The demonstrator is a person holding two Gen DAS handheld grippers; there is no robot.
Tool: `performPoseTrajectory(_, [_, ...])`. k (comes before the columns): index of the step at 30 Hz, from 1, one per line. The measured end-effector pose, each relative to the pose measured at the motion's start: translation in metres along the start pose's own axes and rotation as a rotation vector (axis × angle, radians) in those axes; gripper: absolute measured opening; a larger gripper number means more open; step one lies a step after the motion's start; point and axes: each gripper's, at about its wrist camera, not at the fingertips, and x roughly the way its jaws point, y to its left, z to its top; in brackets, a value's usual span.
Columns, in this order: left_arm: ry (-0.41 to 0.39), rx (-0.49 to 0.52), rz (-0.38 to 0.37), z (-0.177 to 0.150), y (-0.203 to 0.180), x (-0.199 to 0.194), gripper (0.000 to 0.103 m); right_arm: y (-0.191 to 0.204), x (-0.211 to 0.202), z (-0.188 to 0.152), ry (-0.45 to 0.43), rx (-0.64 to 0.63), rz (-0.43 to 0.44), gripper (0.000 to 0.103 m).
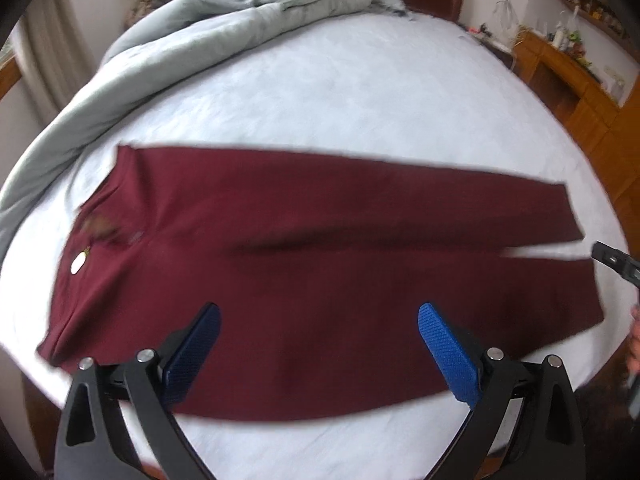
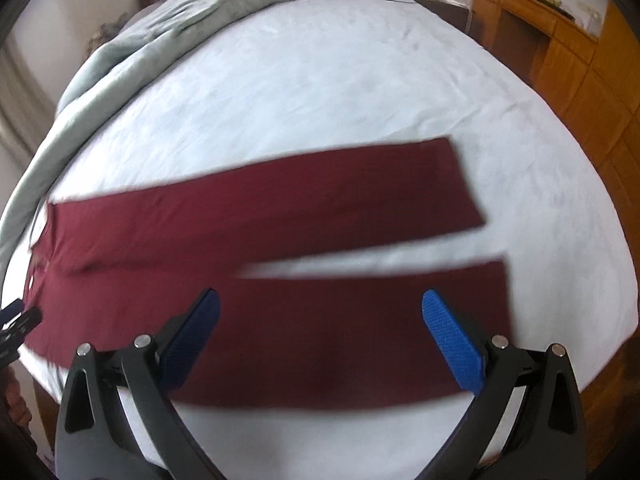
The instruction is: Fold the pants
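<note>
Firstly, left wrist view: pants, dark red, spread flat across the white bed sheet, waist to the left, legs running right. Small white tag near the waistband, too blurred to read. Left gripper spread wide above the nearer leg, blue pads holding nothing. Grey quilt bunched along the far left of the bed. Wooden cabinet at the right wall. Tip of the other gripper poking in at the right edge, beside the leg hems.

Next, right wrist view: same pants, two legs parted by a narrow strip of sheet, hems at the right. Right gripper likewise wide apart over the nearer leg, gripping nothing. Quilt heaped at the far left, cabinet at the right. No legible writing anywhere.
</note>
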Motion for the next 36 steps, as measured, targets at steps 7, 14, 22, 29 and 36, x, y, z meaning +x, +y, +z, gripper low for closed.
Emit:
performPoseTrajectory(7, [0.018, 0.054, -0.066, 0.088, -0.058, 0.073, 0.099, -0.102, 0.099, 0.103, 0.114, 0.048, -0.012, 0.101])
performPoseTrajectory(14, [0.028, 0.135, -0.112, 0.123, -0.1, 0.131, 0.099, -0.137, 0.171, 0.127, 0.209, 0.024, 0.08, 0.101])
performPoseTrajectory(22, [0.048, 0.306, -0.21, 0.139, -0.135, 0.169, 0.099, -0.122, 0.147, 0.122, 0.144, -0.201, 0.206, 0.022])
performPoseTrajectory(29, [0.112, 0.432, -0.416, 0.16, -0.159, 0.191, 0.099, -0.128, 0.083, 0.123, 0.008, -0.284, 0.3, 0.021])
performPoseTrajectory(36, [0.23, 0.528, -0.599, 0.167, -0.191, 0.211, 0.099, -0.13, 0.052, 0.137, -0.068, -0.291, 0.371, 0.021])
